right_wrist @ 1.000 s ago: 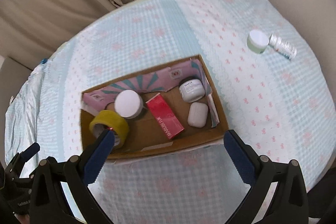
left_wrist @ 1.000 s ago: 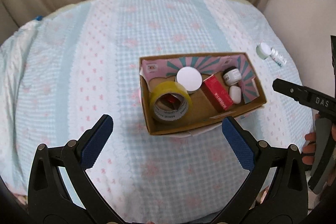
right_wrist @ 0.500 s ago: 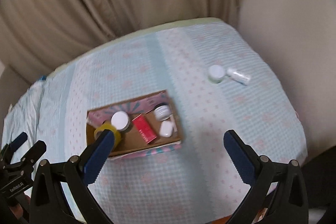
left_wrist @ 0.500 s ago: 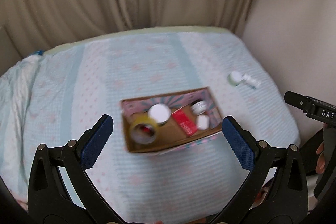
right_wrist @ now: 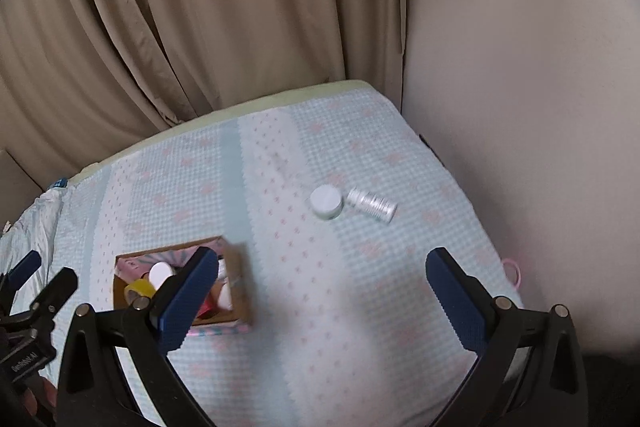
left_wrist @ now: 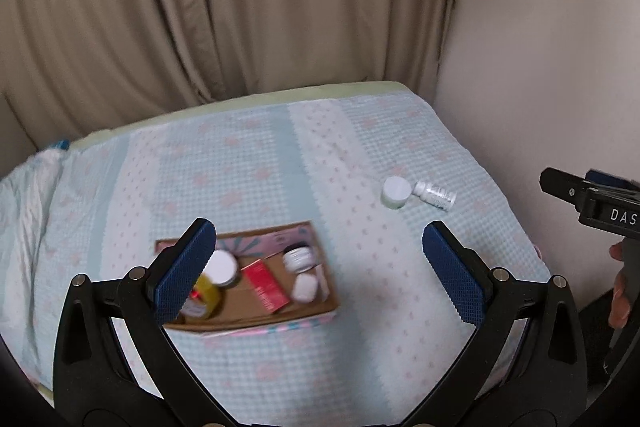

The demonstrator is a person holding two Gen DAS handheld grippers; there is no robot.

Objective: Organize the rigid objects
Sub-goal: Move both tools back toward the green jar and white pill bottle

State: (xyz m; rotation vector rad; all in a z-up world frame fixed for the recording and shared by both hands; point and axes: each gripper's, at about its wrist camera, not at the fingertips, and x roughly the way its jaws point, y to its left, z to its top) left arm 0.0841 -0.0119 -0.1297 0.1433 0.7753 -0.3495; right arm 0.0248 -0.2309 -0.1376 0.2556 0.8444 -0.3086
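In the left wrist view, the left gripper [left_wrist: 320,267] hangs above the bed with its blue-padded fingers [left_wrist: 186,267] spread wide and empty. Low and left of centre, a shallow brown cardboard box [left_wrist: 280,315] sits on the pale blue checked bedspread with pink motifs [left_wrist: 248,171]. Inside it lie a yellow tape roll [left_wrist: 204,297], a round white-lidded jar [left_wrist: 222,267], a red rectangular carton [left_wrist: 266,287], a small dark-lidded jar [left_wrist: 298,257] and a white oval case [left_wrist: 304,287]. Right of centre, well apart from the box, a white-capped tub [left_wrist: 395,191] stands just beside a small clear bottle lying on its side [left_wrist: 436,195]. The right gripper's black body [left_wrist: 592,203] enters at the right edge.

In the right wrist view, the right gripper [right_wrist: 320,291] is likewise spread and empty. The box [right_wrist: 240,291] lies lower left, partly behind the left finger; the tub [right_wrist: 327,201] and bottle [right_wrist: 372,205] sit near centre. Beige curtains [right_wrist: 200,27] fill the upper frame.
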